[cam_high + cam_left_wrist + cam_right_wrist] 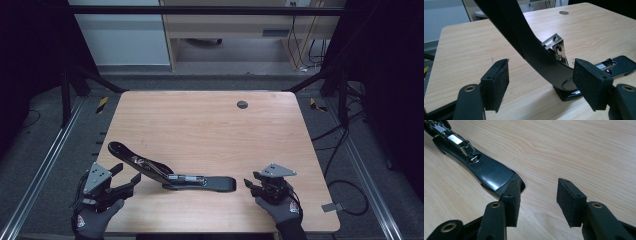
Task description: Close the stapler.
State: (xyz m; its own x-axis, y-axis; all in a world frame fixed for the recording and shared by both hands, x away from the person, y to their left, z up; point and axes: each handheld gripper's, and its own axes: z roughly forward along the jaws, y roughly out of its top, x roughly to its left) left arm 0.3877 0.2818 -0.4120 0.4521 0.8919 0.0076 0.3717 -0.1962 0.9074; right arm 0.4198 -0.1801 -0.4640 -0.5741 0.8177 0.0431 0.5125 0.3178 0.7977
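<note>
The stapler point(170, 175) lies swung open at six o'clock on the surface point(210, 125) (arm raised toward nine); both tools, left point(131, 182) and right point(248, 184), gape empty beside it, so opening looks done.

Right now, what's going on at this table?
A person in dark gloves holds a gripper in each hand over a wooden table. Between them lies a long black stapler, opened up: its top arm is raised at a slant while the base lies flat. The left gripper stands open with the raised arm rising just beyond its pads. The right gripper is open at the base's far end, one pad close beside it. Neither grips the stapler.
</note>
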